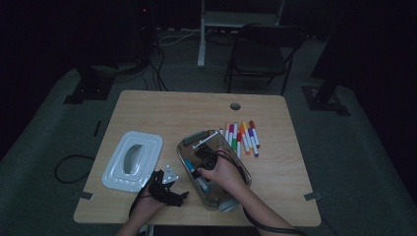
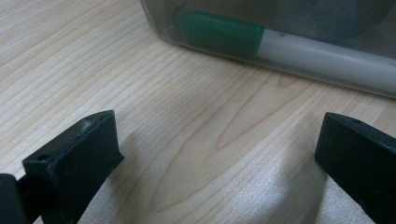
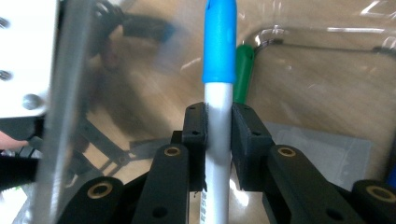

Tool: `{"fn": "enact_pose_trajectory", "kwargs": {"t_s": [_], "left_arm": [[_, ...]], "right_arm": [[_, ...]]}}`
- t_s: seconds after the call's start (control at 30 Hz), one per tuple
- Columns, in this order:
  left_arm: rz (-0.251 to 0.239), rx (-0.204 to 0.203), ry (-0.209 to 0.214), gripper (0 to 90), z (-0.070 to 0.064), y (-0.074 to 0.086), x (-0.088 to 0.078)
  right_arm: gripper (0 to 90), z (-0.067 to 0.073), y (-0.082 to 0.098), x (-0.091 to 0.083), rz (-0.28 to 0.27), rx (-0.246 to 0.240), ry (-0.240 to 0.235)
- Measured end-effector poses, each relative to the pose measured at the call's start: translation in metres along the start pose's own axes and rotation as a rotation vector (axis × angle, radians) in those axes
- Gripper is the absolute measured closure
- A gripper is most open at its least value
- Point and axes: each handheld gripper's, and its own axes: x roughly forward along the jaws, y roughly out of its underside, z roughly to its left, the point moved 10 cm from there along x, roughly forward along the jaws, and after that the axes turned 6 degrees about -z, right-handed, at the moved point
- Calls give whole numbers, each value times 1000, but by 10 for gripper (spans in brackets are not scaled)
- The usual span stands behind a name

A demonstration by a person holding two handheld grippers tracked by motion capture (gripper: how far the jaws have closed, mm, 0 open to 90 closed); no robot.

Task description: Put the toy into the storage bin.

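A clear plastic container [image 1: 181,147] stands on the wooden table [image 1: 162,108] near its front edge. My right gripper [image 1: 199,169] reaches down into it, shut on a blue-capped marker [image 1: 189,164]. In the right gripper view the pads [image 3: 195,123] press the marker's white barrel just below the blue cap [image 3: 219,46]. A green marker [image 3: 243,70] lies behind it on the container floor. My left gripper [image 1: 183,195] rests low on the table just left of the container. Its jaws are wide open [image 2: 219,144] with bare wood between them, facing the green marker [image 2: 219,32] through the wall.
The container's white lid [image 1: 133,160] lies on the table to the left. Several coloured markers [image 1: 243,137] lie in a row right of the container. A cable hole [image 1: 235,106] sits at the table's far edge. A dark chair [image 1: 260,54] stands beyond.
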Motion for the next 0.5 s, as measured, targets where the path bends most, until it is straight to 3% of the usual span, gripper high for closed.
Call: {"fn": "enact_pose_trajectory", "kwargs": {"t_s": [0.27,0.5], "left_arm": [[0,1,0,5,0,0,0],[1,-2,1,5,0,0,0]], "right_arm": [[737,-1,9,12,104,-21,1],[699,-6,2,1,25,-55,12]]}}
